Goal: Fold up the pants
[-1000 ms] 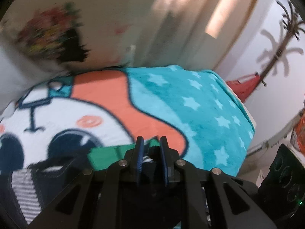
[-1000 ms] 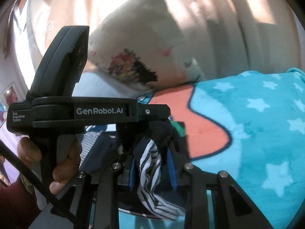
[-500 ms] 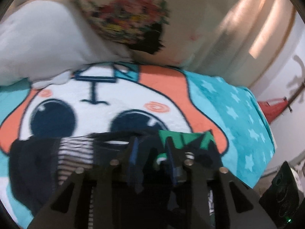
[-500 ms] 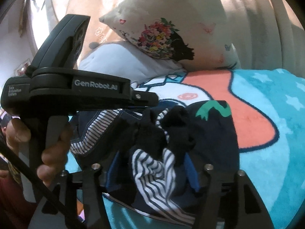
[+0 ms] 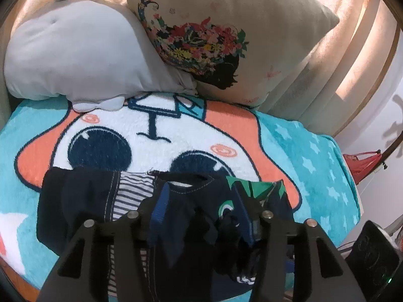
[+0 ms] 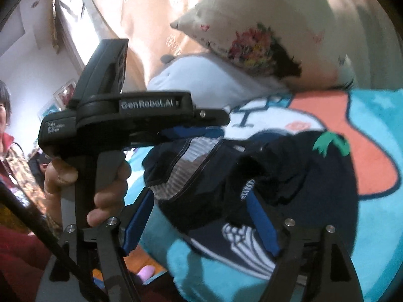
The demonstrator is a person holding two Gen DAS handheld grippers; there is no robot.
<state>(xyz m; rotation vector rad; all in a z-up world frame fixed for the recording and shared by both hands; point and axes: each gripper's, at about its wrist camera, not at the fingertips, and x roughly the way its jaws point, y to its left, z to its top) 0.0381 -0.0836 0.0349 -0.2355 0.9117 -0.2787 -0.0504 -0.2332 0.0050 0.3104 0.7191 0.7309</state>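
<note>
Release after a fold: both grippers letting go of the pants.

Right gripper [image 6: 201,222] stands wide, jaws just opened, cloth between but unpressed. Left gripper [image 5: 201,216] is half open, jaws also just opening, with dark fabric draped loosely inside. The pants [image 5: 100,201] lie bunched on the cartoon blanket [image 5: 314,156], short of the pillows [image 5: 226,37]. Next, I judge: withdraw clear, then regrip an edge and flatten.
</note>
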